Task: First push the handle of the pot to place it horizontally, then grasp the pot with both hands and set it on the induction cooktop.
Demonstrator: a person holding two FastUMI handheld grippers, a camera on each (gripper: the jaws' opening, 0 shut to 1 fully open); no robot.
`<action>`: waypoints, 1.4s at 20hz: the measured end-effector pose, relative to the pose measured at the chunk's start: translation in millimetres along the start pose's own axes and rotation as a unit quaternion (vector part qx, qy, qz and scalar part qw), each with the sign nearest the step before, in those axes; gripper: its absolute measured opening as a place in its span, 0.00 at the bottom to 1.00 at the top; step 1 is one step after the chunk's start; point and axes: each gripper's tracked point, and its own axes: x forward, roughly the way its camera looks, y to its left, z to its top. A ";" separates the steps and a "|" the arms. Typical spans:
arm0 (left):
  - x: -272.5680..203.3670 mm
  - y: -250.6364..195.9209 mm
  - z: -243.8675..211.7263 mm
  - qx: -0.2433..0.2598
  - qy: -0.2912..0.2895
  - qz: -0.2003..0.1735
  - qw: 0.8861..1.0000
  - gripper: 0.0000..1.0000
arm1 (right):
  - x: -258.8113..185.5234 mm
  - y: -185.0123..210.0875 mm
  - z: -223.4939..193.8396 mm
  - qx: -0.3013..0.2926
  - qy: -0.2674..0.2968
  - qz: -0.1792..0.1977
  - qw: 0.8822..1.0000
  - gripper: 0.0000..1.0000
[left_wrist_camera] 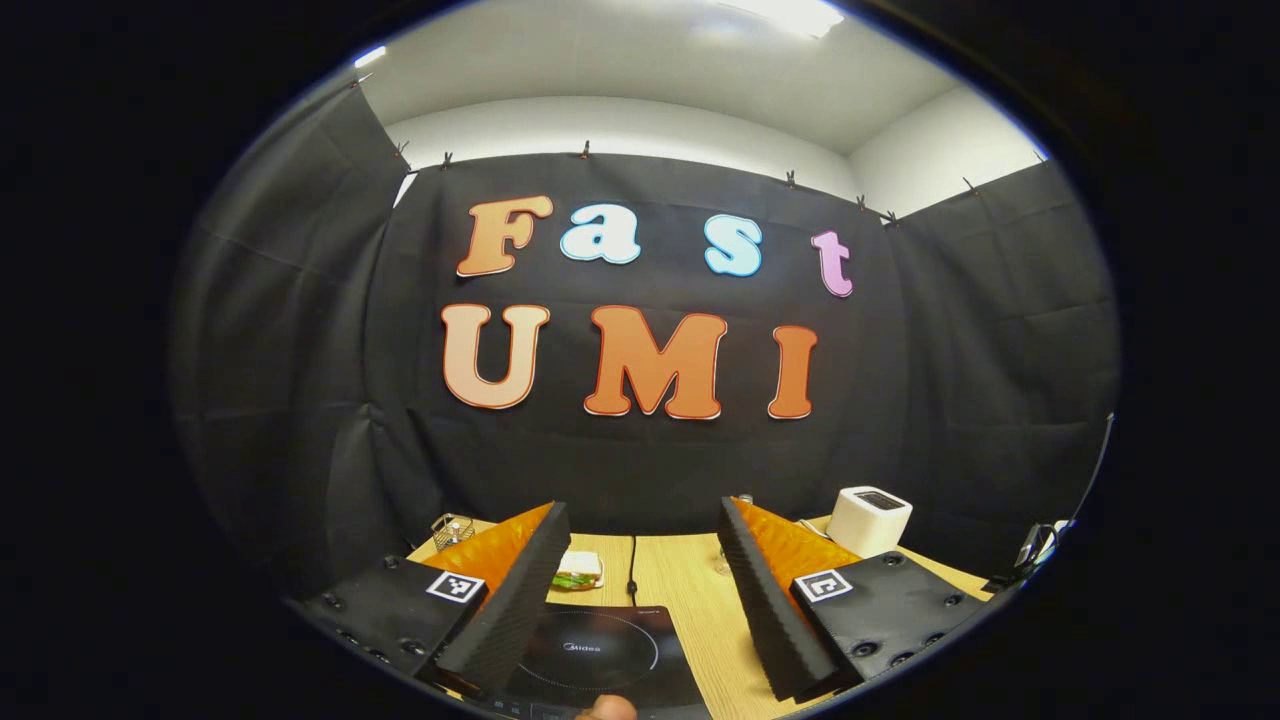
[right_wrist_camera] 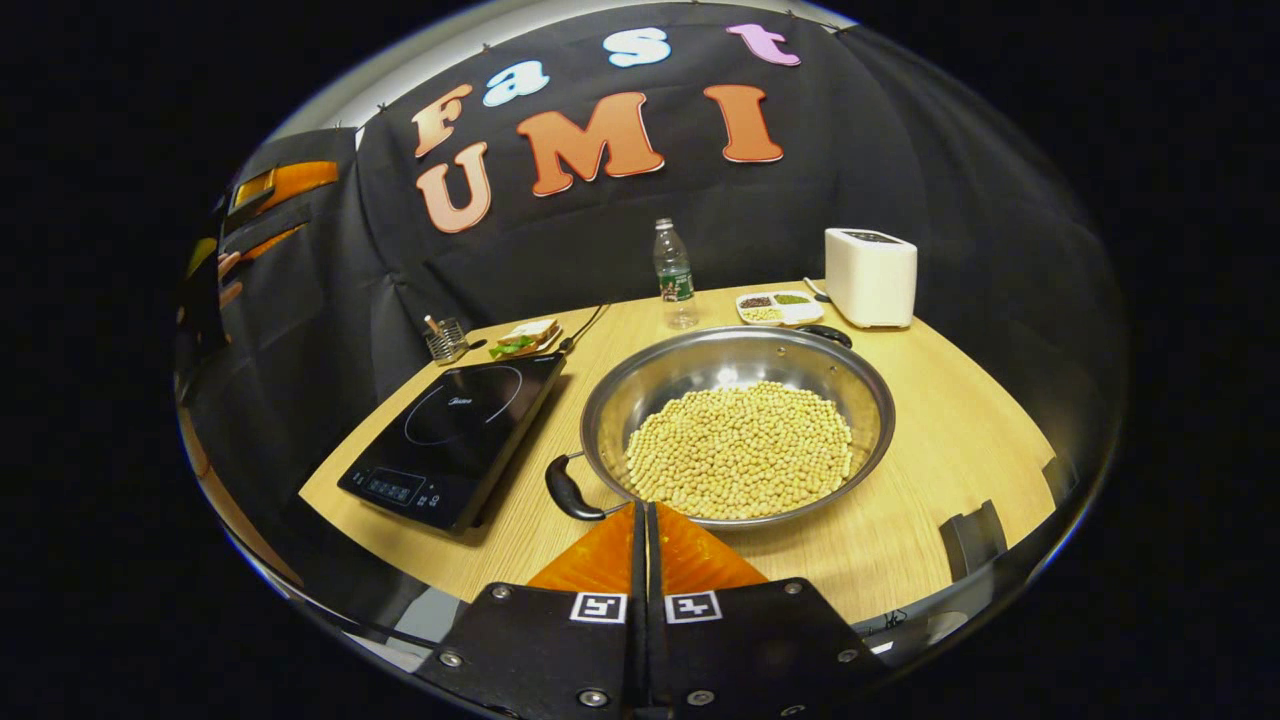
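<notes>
A steel pot (right_wrist_camera: 738, 372) full of pale beans stands on the wooden table (right_wrist_camera: 940, 440) in the right gripper view. Its near black handle (right_wrist_camera: 566, 490) points toward the lower left; a second black handle (right_wrist_camera: 826, 333) shows at the far rim. The black induction cooktop (right_wrist_camera: 455, 428) lies to the pot's left. My right gripper (right_wrist_camera: 641, 512) is shut and empty, its tips just in front of the pot's near rim, beside the near handle. My left gripper (left_wrist_camera: 640, 545) hangs open above the induction cooktop (left_wrist_camera: 600, 650), nothing between its fingers. The left gripper (right_wrist_camera: 265, 200) is also at far left, held high by a hand.
At the back of the table stand a clear water bottle (right_wrist_camera: 675, 275), a white toaster (right_wrist_camera: 870, 277), a divided dish of grains (right_wrist_camera: 778, 308), a sandwich on a plate (right_wrist_camera: 525, 337) and a small wire holder (right_wrist_camera: 446, 340). A black cable (right_wrist_camera: 588, 322) runs back from the cooktop.
</notes>
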 end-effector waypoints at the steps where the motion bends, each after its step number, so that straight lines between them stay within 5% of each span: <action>1: 0.9 -0.2 0.0 -0.001 0.001 0.001 1.000 0.97 | 3.5 2.2 -3.9 -0.006 0.007 0.001 1.000 0.00; 10: -0.2 0.2 0.3 0.004 0.002 0.002 1.000 0.97 | 30.5 21.0 -29.5 -0.032 0.060 0.022 0.997 0.00; 28: 5.8 26.6 -11.7 0.003 0.012 0.023 1.000 0.98 | 67.6 58.4 -19.3 -0.050 0.075 0.042 0.995 0.00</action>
